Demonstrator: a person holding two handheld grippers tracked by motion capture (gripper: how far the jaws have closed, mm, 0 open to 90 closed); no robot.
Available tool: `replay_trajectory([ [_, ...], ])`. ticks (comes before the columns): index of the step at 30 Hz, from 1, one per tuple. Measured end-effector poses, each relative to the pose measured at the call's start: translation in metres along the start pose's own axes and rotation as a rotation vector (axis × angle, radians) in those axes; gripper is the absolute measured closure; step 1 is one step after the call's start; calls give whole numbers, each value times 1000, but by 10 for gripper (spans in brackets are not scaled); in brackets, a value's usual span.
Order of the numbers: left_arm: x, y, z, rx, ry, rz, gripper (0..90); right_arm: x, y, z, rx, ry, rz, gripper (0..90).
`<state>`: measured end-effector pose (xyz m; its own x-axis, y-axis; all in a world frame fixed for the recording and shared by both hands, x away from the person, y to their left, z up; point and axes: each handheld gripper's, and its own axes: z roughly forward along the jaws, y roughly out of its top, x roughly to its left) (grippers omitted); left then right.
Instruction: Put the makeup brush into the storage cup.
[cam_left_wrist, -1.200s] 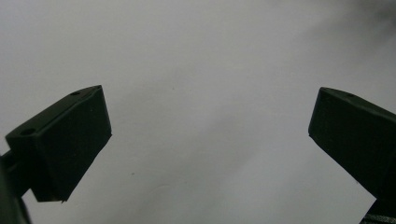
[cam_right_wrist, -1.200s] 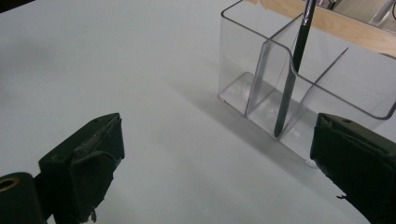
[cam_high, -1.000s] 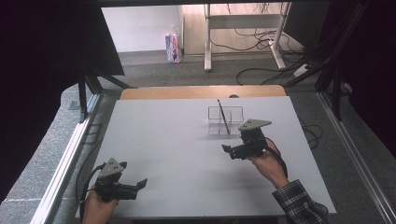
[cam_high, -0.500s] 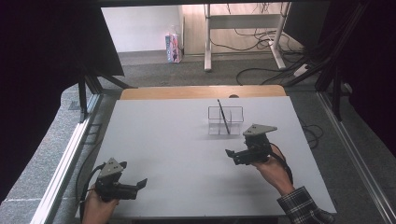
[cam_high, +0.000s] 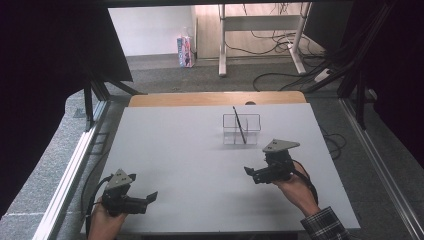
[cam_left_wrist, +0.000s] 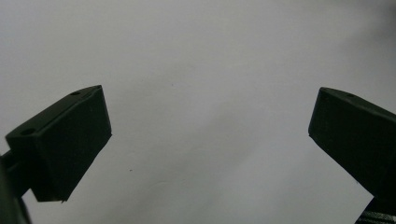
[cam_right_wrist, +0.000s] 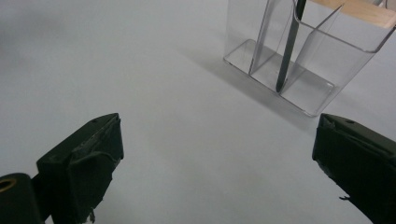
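The holder (cam_right_wrist: 299, 60) is clear, glossy plastic; the pen (cam_right_wrist: 289, 42) in it looks dark and matt. The table (cam_high: 180, 150) is smooth matt white, wood along its far edge.

No readable text — none anywhere

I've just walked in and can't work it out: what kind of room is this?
Probably a lab or workshop set up for recording hand work. A plain white table stands between dark curtains, loose cables trail over the grey carpet behind it, and a person holds a camera-fitted gripper in each hand.
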<state>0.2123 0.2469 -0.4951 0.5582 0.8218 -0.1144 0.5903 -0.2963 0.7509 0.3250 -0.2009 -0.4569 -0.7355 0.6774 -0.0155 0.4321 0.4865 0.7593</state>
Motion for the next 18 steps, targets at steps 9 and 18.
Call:
replay_trajectory([
  [9,0,0,0,1,6,3,0,2,-6,-6,6,-2,-3,11],
  [18,0,0,0,4,10,10,0,2,-11,-11,9,-8,-3,2],
])
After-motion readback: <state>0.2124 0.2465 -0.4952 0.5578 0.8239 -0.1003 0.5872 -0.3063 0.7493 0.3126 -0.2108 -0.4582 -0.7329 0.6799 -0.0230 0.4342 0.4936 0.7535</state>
